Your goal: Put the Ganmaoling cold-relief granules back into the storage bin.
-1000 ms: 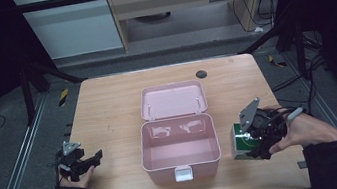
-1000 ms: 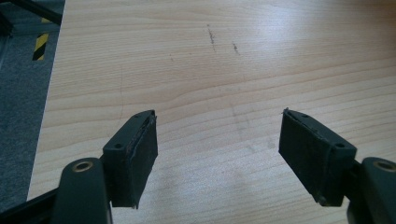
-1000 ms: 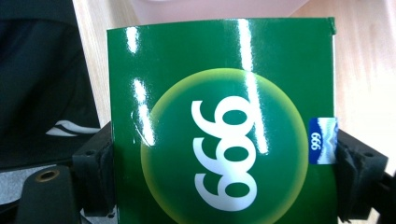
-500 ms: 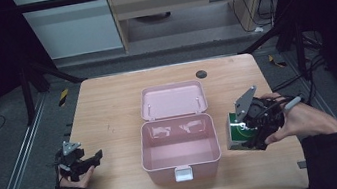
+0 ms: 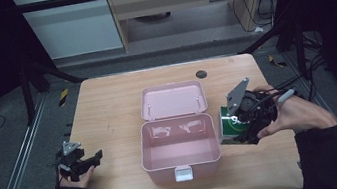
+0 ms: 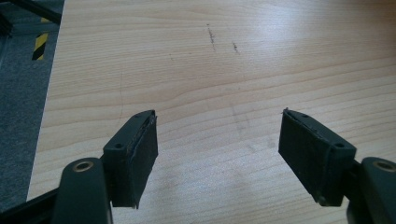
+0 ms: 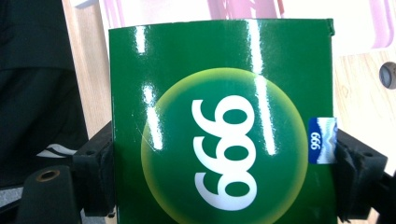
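Green glossy box (image 7: 219,126), yellow-green circle on front, white "999" print reading upside down in right claw view, small blue "999" sticker on one side edge. Clamped between jaws of right claw (image 5: 242,126), lifted off counter (image 5: 108,113), tilted. Sits just beside right wall of open pink case (image 5: 179,143), lid flipped back, inside looks bare.

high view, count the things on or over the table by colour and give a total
pink: 1, the open storage box
green: 1, the carton clamped in the right gripper
dark: 1, the small round thing near the far edge
total: 3
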The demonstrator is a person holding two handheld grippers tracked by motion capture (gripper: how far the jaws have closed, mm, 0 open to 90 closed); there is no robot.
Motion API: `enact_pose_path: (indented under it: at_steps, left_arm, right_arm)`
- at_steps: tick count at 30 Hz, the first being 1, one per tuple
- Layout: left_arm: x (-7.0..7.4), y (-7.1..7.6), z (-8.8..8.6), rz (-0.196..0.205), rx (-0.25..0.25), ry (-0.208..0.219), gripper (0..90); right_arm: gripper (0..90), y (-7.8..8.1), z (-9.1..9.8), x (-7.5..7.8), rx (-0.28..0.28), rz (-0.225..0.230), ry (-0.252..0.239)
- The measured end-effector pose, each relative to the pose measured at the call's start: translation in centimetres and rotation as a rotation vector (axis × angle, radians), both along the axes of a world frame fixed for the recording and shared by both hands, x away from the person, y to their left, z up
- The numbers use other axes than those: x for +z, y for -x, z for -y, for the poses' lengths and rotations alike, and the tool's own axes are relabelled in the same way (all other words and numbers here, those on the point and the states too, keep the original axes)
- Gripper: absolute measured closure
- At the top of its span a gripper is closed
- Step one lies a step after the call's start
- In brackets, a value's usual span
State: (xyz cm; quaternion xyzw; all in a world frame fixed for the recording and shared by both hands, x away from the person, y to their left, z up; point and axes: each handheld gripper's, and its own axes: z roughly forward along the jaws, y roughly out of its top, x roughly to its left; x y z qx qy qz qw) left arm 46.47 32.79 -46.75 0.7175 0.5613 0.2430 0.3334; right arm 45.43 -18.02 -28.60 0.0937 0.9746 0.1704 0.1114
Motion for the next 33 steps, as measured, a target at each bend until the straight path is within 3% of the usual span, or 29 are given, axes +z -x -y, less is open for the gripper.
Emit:
enact_pose_path:
  at_steps: [14, 33]
  left_arm:
    - [0.0, 0.0, 0.0, 0.002, -0.001, 0.0, 27.7]
    - [0.1, 0.0, -0.1, 0.005, 0.003, 0.005, 27.8]
  right_arm:
    - [16.0, -0.5, -2.8, 1.0, 0.036, -0.009, -0.005]
    - [16.0, -1.2, -6.2, 0.6, 0.095, -0.015, 0.005]
